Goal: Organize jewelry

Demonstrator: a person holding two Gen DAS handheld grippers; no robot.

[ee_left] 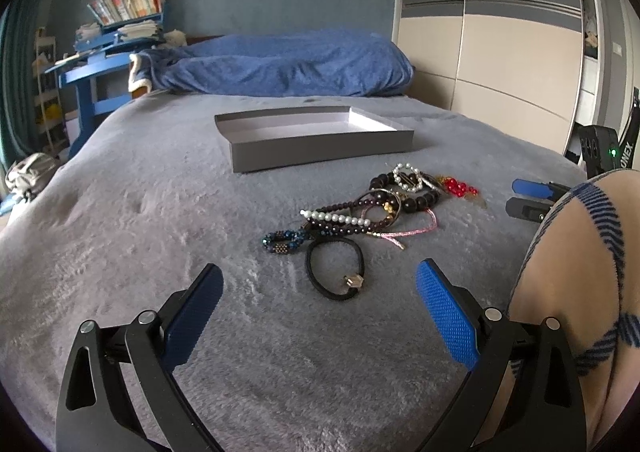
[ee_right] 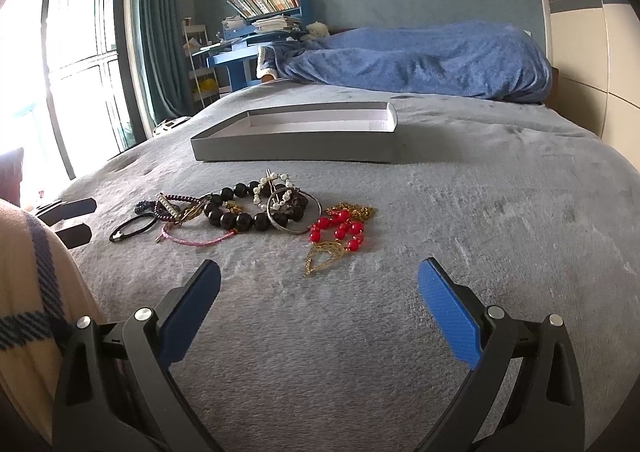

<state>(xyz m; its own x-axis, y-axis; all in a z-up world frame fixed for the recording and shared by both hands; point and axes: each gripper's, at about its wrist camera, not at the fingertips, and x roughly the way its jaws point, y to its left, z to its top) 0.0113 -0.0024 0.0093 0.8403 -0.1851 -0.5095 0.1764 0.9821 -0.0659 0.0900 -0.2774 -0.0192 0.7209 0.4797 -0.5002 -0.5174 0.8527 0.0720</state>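
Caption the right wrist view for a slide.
Open right claw faces tangled jewelry on a grey blanket, empty grey tray beyond.

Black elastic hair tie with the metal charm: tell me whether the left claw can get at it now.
Probably yes. The black elastic hair tie lies alone on the grey fleece blanket, just ahead of the open left claw, nothing between them.

My bed is spread with a grey plush blanket, and the shallow grey box sits open on it. Just in front of the box lies the tangled heap of jewelry. A black hair tie lies at the edge of the heap farthest from the box. Beyond the box, a rumpled blue duvet is bunched at the head of the bed.
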